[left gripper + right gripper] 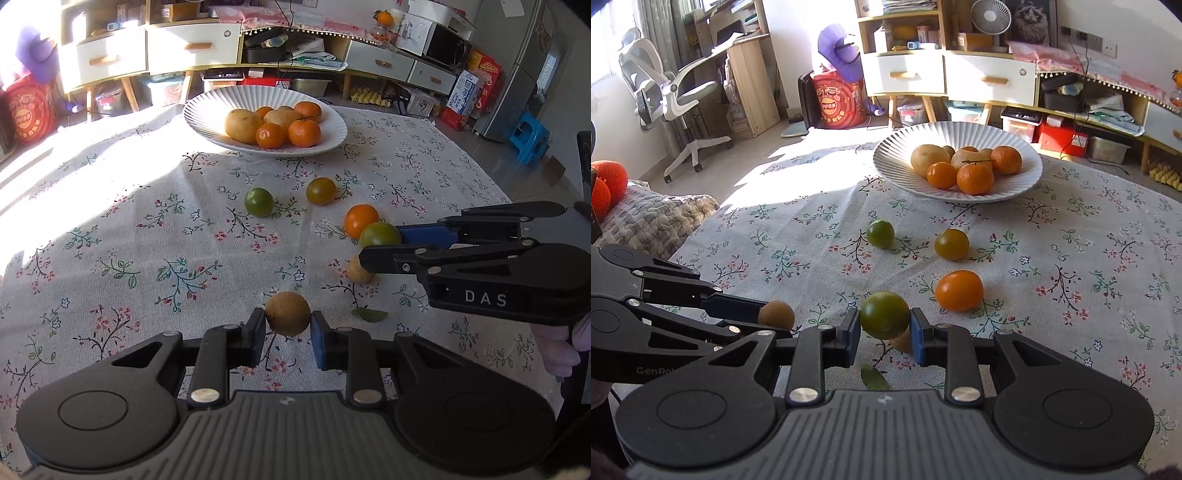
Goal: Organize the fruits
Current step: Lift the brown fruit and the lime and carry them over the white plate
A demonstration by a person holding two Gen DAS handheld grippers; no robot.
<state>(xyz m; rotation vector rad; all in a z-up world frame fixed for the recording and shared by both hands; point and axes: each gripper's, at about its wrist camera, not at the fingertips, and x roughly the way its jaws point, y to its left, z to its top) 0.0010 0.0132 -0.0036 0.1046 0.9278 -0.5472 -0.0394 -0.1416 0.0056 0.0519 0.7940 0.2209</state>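
Observation:
My left gripper (288,326) is shut on a small brown round fruit (287,314), held just above the floral tablecloth. My right gripper (884,334) is shut on a green tomato-like fruit (884,315), also seen from the left wrist view as the green fruit (379,236) between the right gripper's fingers (380,258). An orange fruit (959,290), a yellow-green fruit (951,244) and a green fruit (880,233) lie loose on the cloth. A second tan fruit (357,271) sits under the right gripper. The white ribbed plate (886,155) at the back holds several oranges and pale pears.
A dry leaf (370,315) lies on the cloth between the grippers. Cabinets with drawers (990,79), an office chair (665,88) and a blue stool (528,138) stand beyond the table. A quilted cushion (653,218) lies off the table's left edge.

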